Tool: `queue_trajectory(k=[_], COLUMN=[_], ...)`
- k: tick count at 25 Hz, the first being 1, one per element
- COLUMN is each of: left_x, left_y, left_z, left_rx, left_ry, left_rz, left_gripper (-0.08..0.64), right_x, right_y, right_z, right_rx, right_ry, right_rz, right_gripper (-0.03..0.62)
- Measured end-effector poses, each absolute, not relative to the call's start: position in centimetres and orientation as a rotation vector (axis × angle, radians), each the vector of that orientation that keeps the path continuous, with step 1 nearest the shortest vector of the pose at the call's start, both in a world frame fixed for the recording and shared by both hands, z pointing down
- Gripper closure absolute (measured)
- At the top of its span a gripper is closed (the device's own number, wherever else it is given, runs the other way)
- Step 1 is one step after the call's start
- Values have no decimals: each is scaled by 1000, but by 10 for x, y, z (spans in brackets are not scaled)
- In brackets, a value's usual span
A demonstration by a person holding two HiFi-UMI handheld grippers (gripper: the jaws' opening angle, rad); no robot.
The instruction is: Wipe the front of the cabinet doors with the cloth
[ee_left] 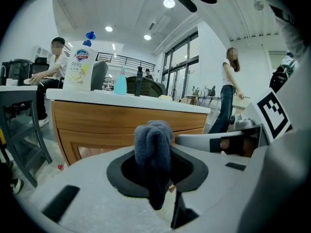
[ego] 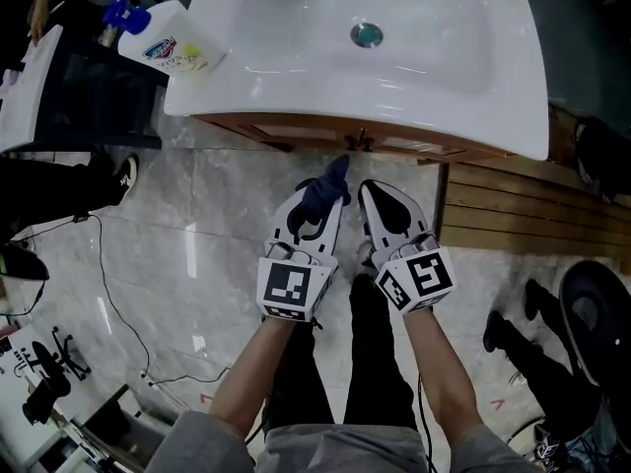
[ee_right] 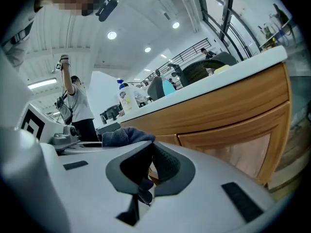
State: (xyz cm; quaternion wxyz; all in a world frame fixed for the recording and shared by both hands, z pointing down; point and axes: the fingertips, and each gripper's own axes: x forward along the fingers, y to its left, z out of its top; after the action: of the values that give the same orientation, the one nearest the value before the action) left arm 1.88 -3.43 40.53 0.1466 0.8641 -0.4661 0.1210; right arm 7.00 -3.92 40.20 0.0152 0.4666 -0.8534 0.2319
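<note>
Holding the cloth [ego: 333,177] clenched in my left gripper [ego: 320,210], I stand at the front edge of the sink [ego: 296,57]. The bunched fabric points at the wooden cabinet doors [ego: 325,138] but sits just short of them, so I judge the wiping not yet begun. My right gripper [ego: 380,200] hangs beside it, jaws drawn together on nothing; the next move calls for pressing the cloth flat on the wood and sweeping across.

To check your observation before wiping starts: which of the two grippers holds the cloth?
The left gripper: the dark cloth is pinched between its jaws. The right gripper holds none.
</note>
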Motion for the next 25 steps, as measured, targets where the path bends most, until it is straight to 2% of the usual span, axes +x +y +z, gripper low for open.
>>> queue_trajectory(k=[25], left_x=[47], left_y=[-95], left_z=[473], left_rx=[2530], left_ry=[-1368], left_rz=[348], left_gripper=[471], right_x=[89], right_y=[-39], right_z=[461], right_rx=[1425], right_ry=[-2626], right_rz=[724], right_gripper=[580])
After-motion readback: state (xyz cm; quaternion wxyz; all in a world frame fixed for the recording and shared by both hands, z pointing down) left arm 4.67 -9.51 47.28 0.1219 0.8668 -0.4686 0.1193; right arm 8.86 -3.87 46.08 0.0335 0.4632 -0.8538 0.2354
